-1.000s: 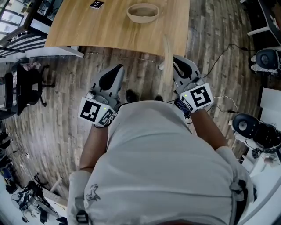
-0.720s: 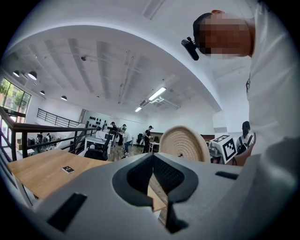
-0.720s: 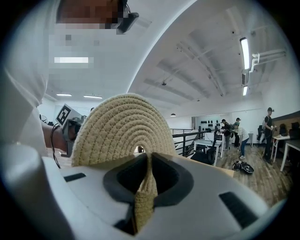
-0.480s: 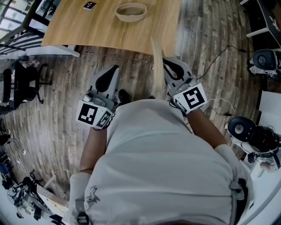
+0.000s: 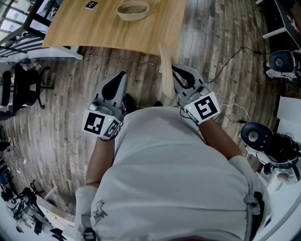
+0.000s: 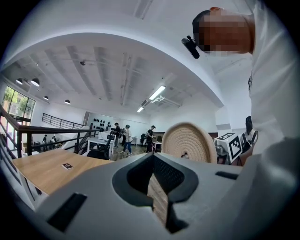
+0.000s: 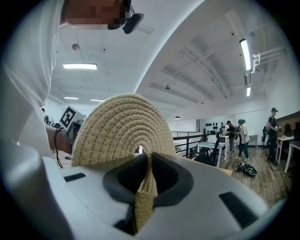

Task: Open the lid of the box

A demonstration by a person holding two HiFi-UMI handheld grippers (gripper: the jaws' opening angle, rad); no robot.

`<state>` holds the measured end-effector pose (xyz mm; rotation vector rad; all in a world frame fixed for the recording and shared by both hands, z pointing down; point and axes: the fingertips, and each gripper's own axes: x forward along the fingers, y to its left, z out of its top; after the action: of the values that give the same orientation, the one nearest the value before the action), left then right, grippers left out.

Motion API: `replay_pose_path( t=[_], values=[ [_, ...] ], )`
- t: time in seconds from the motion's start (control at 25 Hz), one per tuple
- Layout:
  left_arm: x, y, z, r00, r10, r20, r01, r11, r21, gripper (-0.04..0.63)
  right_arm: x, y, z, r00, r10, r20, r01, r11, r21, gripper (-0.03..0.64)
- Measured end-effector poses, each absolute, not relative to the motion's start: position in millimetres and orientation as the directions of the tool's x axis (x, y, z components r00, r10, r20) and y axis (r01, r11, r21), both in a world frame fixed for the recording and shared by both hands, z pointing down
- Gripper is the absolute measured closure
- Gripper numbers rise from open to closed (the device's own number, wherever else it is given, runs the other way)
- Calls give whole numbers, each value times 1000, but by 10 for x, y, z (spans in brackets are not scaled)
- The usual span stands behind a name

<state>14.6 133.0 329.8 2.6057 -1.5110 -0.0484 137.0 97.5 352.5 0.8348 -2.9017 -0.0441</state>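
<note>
The round woven lid (image 5: 164, 70) stands on edge over the wooden floor, away from the table (image 5: 84, 28). My right gripper (image 5: 175, 71) is shut on its rim. In the right gripper view the lid (image 7: 124, 124) rises like a disc above the closed jaws (image 7: 146, 183). The open woven box (image 5: 133, 9) sits on the table's far part. My left gripper (image 5: 118, 80) is shut with nothing in it, level with the right one. From the left gripper view (image 6: 157, 187) the lid (image 6: 190, 140) shows face-on to the right.
A small marker card (image 5: 91, 4) lies on the table near the box. A black chair (image 5: 26, 87) stands at the left. Cables and round black devices (image 5: 263, 139) lie on the floor at the right. Several people (image 7: 239, 136) stand far off.
The table and box have slid up and left in the head view. Both grippers and the held lid have drawn further back from the table edge.
</note>
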Motion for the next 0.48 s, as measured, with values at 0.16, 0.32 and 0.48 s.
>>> replay_pose_path(
  t=[0.16, 0.32, 0.48],
  values=[
    [287, 1407, 3297, 504, -863, 32, -859, -497, 125, 589, 1482, 1066, 3557, -843, -528, 107, -525, 849, 54, 577],
    [338, 1445, 3306, 499, -866, 37, -862, -491, 124, 589, 1519, 1101, 3535, -846, -524, 100, -521, 852, 49, 577],
    [348, 1475, 3333, 494, -868, 45, -864, -485, 131, 589, 1532, 1103, 3522, -847, -522, 98, -520, 853, 46, 577]
  ],
)
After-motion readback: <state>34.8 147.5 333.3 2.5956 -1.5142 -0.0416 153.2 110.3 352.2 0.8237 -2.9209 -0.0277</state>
